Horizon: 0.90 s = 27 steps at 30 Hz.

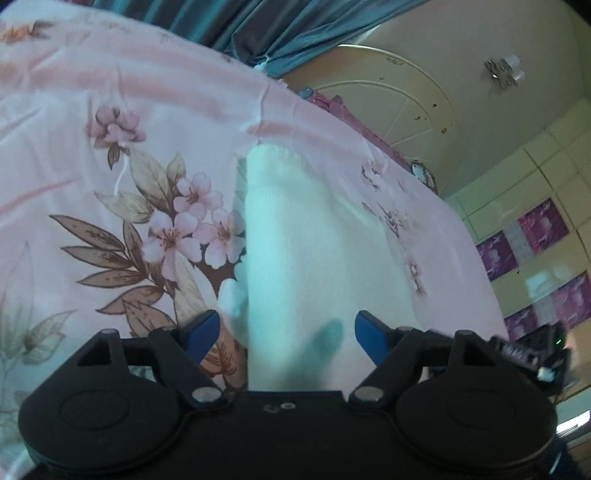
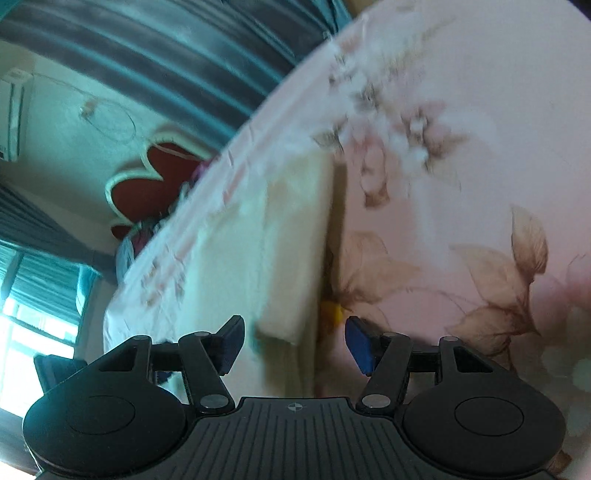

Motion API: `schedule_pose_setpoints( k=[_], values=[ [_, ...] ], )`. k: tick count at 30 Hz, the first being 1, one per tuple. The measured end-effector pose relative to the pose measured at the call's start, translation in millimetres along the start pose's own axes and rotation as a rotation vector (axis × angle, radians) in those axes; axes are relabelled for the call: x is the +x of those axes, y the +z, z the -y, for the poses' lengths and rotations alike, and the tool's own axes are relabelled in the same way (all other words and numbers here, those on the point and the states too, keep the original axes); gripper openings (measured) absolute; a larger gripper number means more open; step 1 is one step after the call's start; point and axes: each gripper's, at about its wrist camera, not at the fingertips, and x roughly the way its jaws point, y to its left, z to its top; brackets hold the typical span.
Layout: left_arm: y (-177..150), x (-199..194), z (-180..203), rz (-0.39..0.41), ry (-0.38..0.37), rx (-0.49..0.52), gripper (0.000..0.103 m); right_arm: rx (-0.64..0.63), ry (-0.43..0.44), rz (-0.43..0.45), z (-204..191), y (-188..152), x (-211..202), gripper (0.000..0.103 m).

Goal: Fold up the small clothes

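Observation:
A small white knitted garment [image 1: 295, 251] lies on the pink floral bedsheet [image 1: 110, 155], reaching from mid-frame down between my left gripper's blue fingertips. My left gripper [image 1: 286, 338] is open, its jaws on either side of the garment's near end. In the right wrist view the same kind of cream-white cloth [image 2: 280, 251] lies on the sheet [image 2: 461, 184], blurred by motion. My right gripper [image 2: 295, 345] is open over the cloth's near edge, holding nothing. A small yellow patch [image 2: 332, 312] shows beside the cloth.
Teal curtains [image 1: 258, 26] hang behind the bed. A wardrobe with purple panels [image 1: 535, 251] stands at the right in the left wrist view. A red headboard [image 2: 147, 184] and a bright window [image 2: 33, 317] lie at the left in the right wrist view.

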Motion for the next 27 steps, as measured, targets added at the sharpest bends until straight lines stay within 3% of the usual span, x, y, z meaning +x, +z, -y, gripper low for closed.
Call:
schedule_pose_setpoints(
  k=[4, 9, 13, 17, 22, 27],
  values=[
    [5.5, 9.0, 1.3, -0.001, 0.014, 0.007, 0.069, 0.054, 0.047, -0.010, 4.2, 5.2, 11.1, 0.060],
    [14.1, 19.5, 7.6, -0.006, 0.036, 0.006, 0.066, -0.025, 0.030, -0.042, -13.0, 13.9, 28.3, 0.059],
    [15.9, 29.5, 15.2, -0.016, 0.056, 0.015, 0.060, -0.104, -0.028, -0.038, -24.9, 14.1, 38.4, 0.044],
    [16.6, 34.8, 32.2, -0.017, 0.123, 0.102, 0.048, -0.183, -0.093, -0.019, -38.9, 6.2, 40.1, 0.034],
    [18.2, 26.7, 54.8, -0.010, 0.181, 0.243, 0.029, -0.278, -0.165, 0.012, -62.4, -4.0, 33.5, 0.030],
    [17.2, 9.5, 67.3, 0.008, 0.177, 0.314, 0.027, -0.311, -0.195, 0.055, -89.8, -13.9, 20.8, 0.029]
  ],
)
